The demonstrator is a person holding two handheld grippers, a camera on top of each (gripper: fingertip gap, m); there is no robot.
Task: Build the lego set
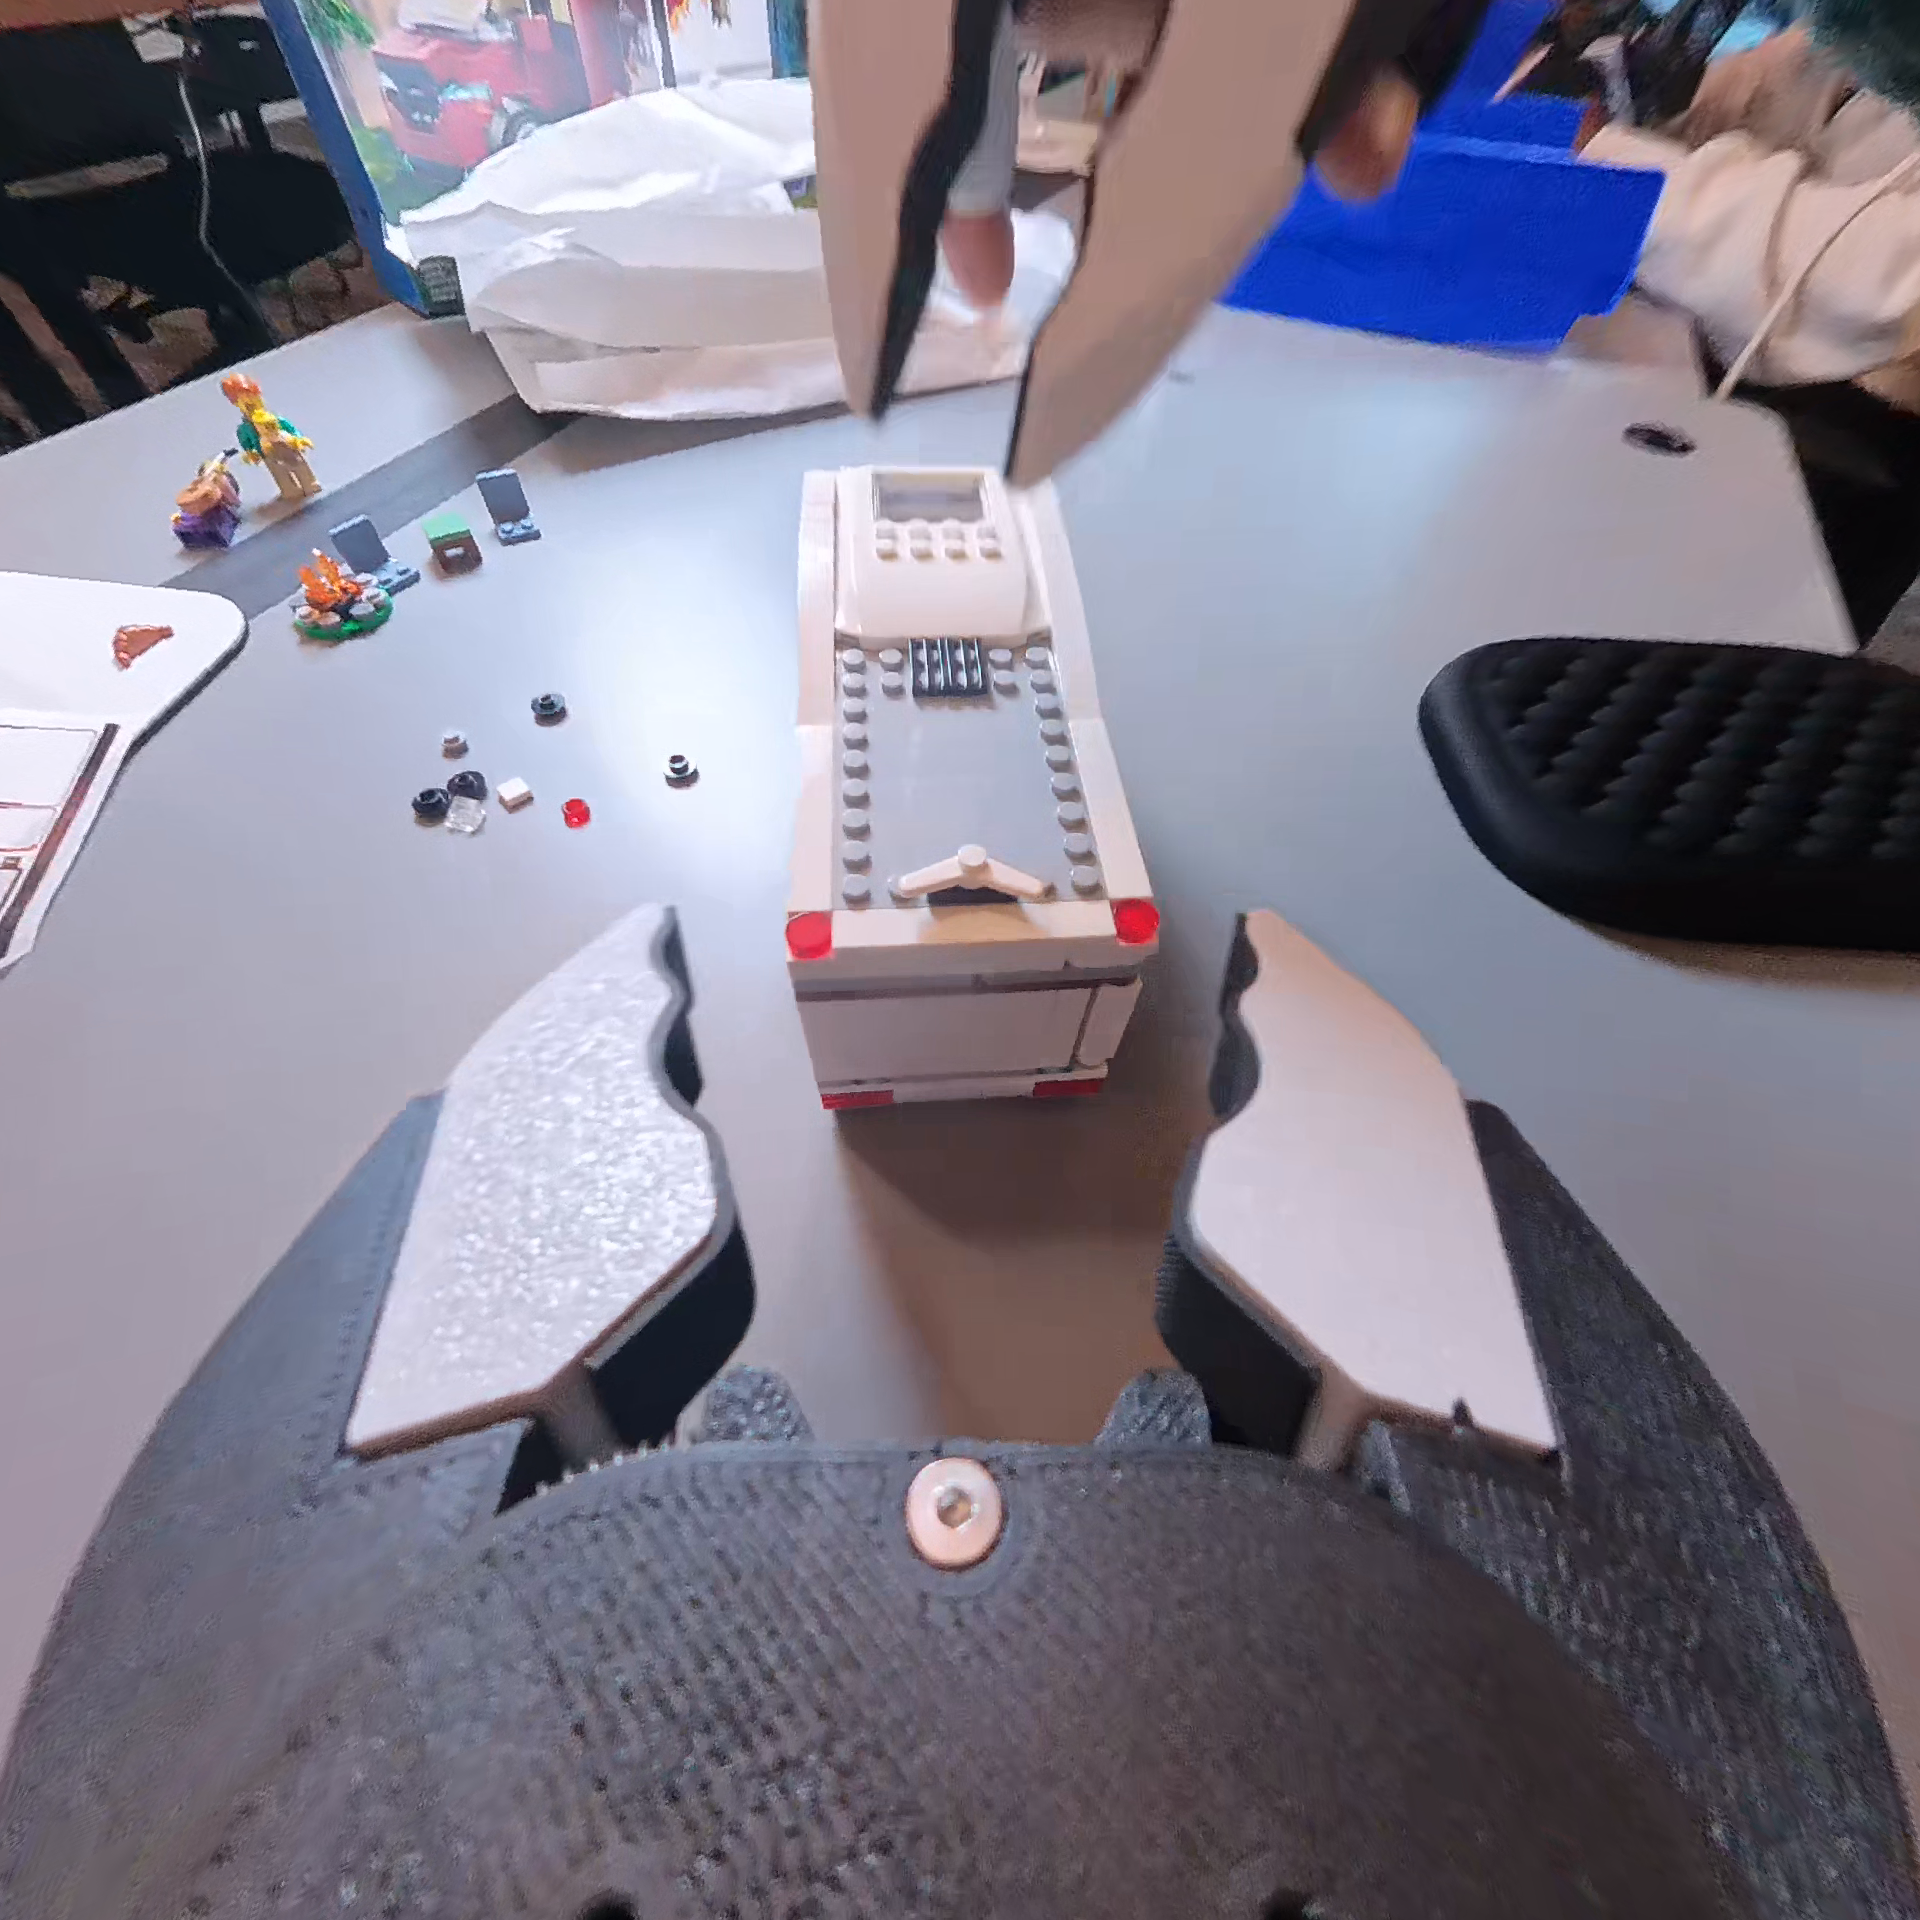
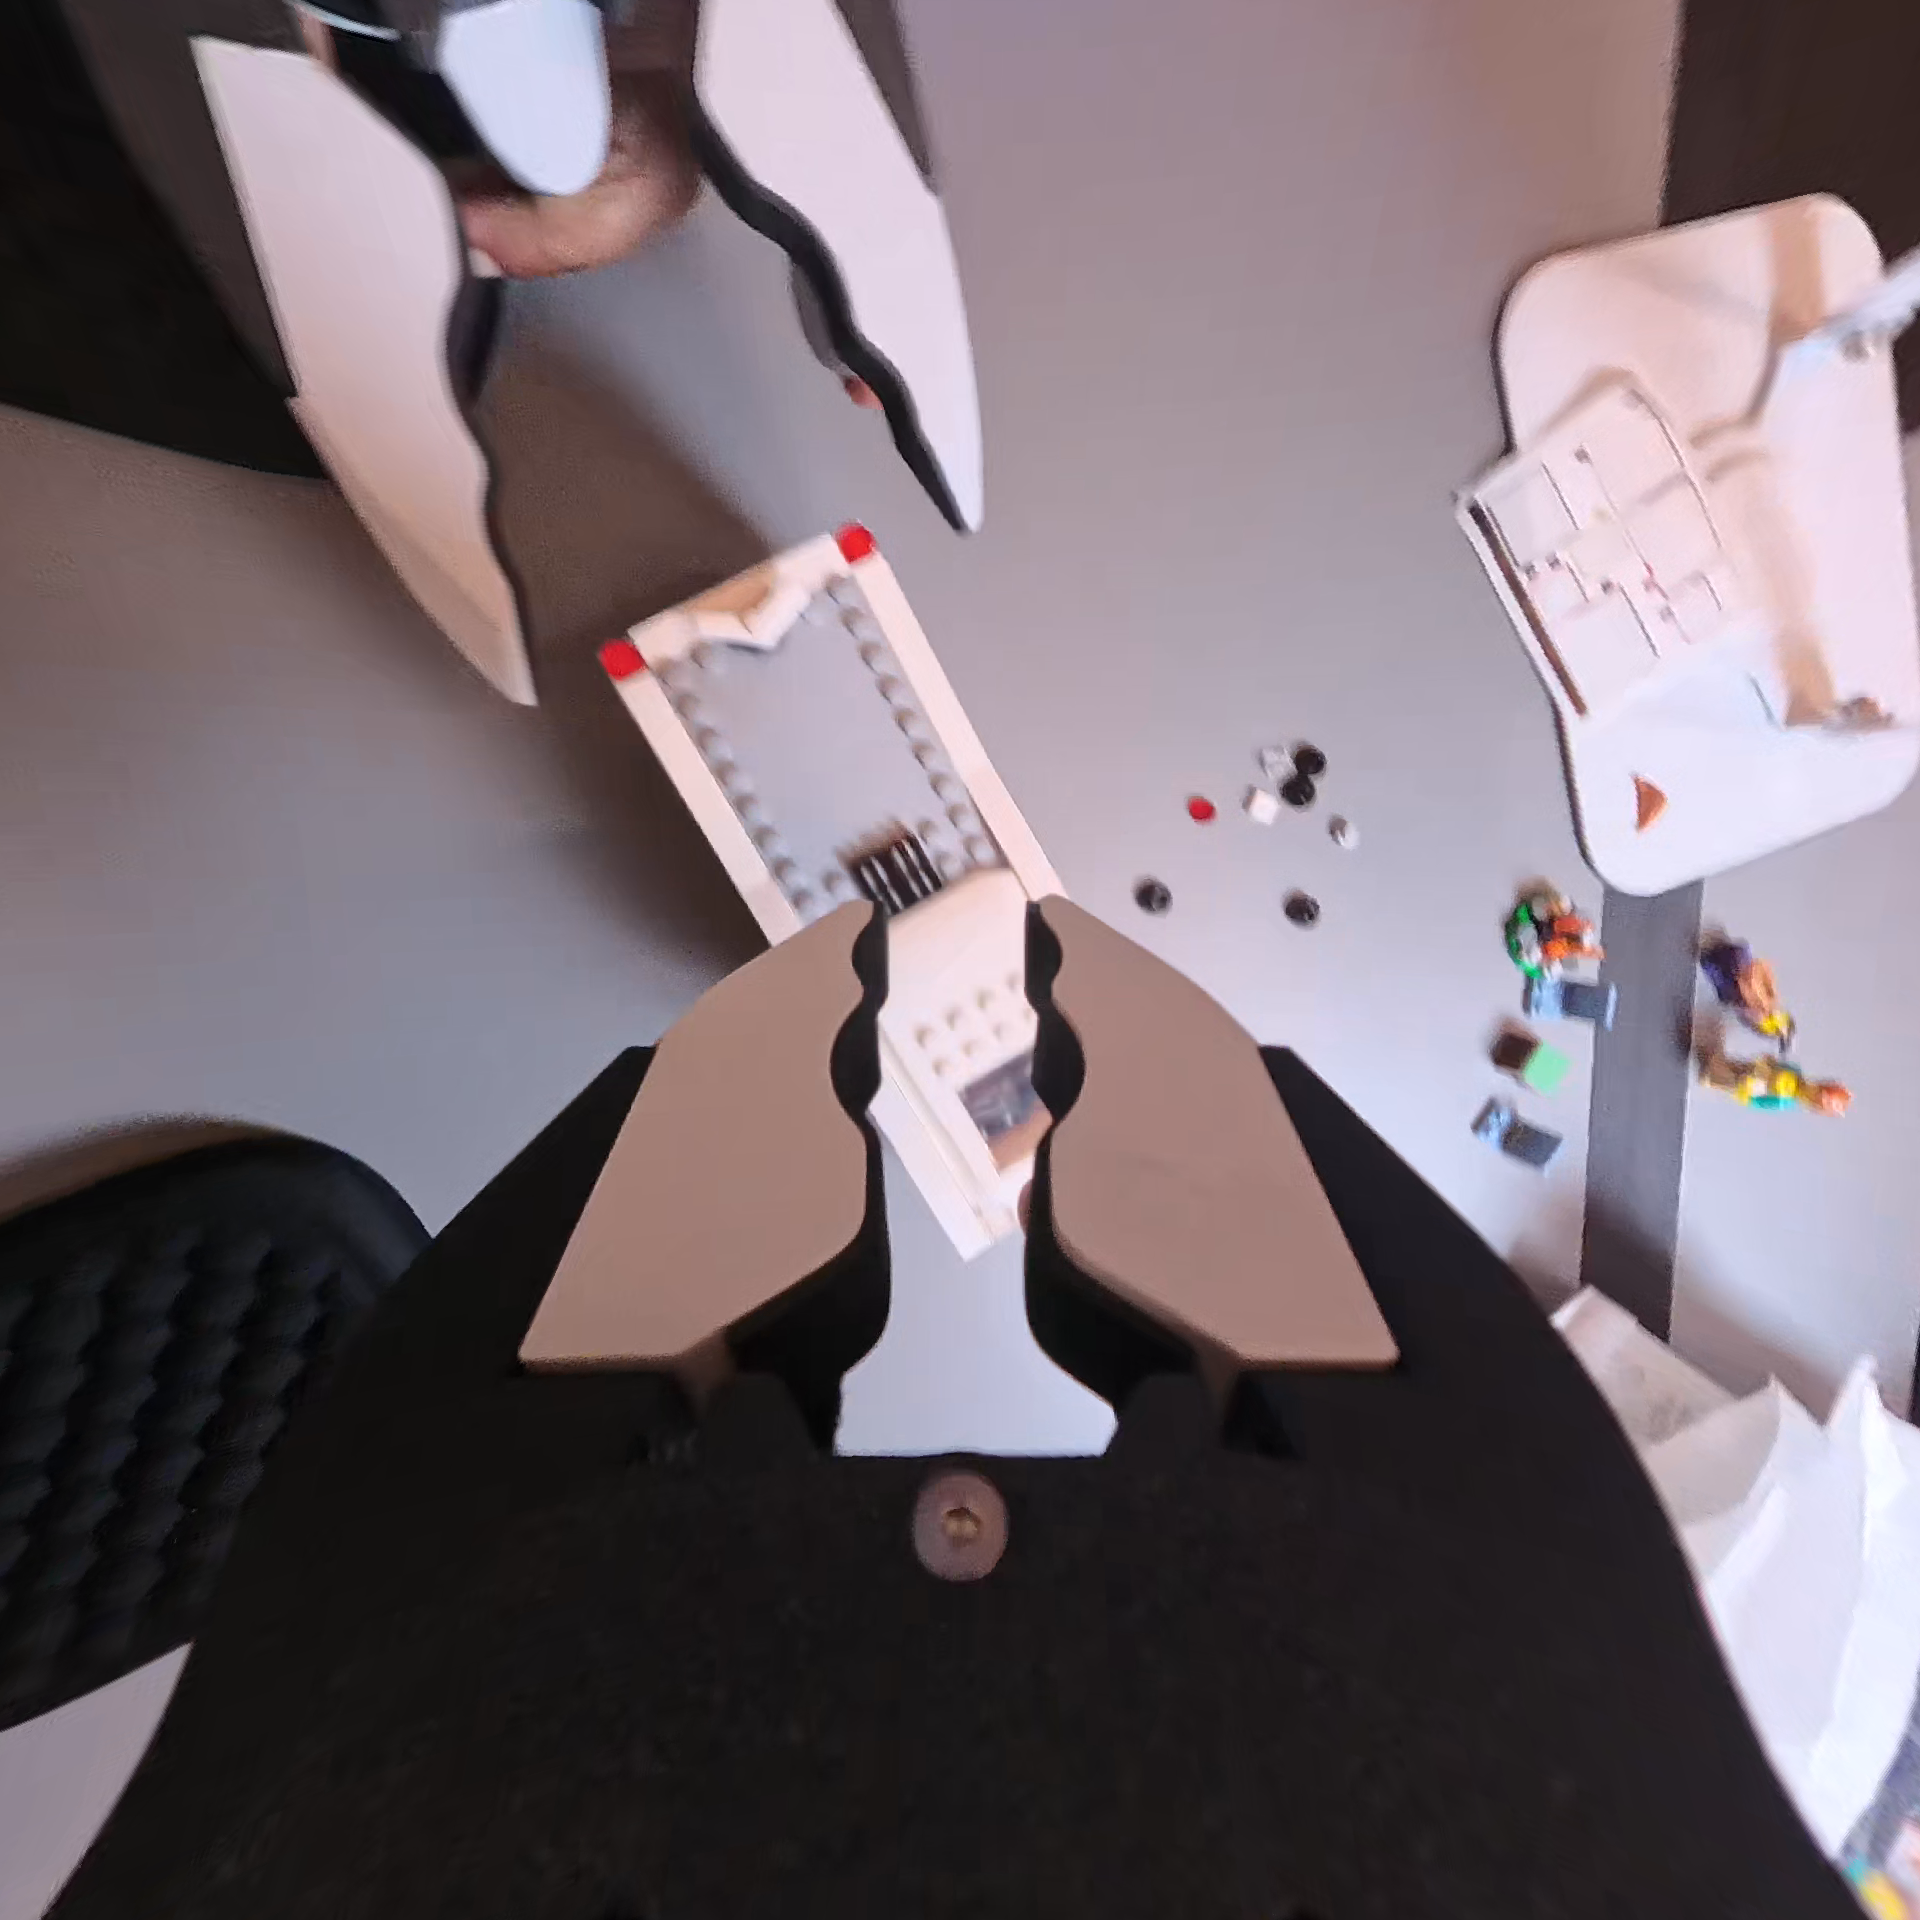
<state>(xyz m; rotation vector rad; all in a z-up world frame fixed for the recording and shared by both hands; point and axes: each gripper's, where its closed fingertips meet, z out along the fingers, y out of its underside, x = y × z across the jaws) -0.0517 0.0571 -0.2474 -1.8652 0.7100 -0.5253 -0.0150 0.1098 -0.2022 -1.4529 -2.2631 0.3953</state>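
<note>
A white toy-brick vehicle (image 1: 961, 790) with a grey studded roof and red corner lights stands on the grey table (image 1: 1351, 582). My left gripper (image 1: 958, 920) is wide open at its rear end, one finger (image 1: 582, 1091) on each side, and neither touches it. My right gripper (image 2: 954, 909) hovers over the vehicle's white front part (image 2: 966, 997), its jaws a little apart with nothing between the pads. In the left wrist view the right gripper (image 1: 951, 447) comes down from above, its tips just over the front. The left gripper (image 2: 743, 611) also shows in the right wrist view.
Small loose round pieces (image 1: 499, 790) lie left of the vehicle. Farther left are toy figures (image 1: 265, 436), a campfire piece (image 1: 338, 597) and a white tray (image 1: 104, 644). A black mesh pad (image 1: 1683, 790) is at the right. A white paper bag (image 1: 665, 260) and a toy box (image 1: 416, 125) stand behind. One gripper's finger ends stand about 9 cm off the other's.
</note>
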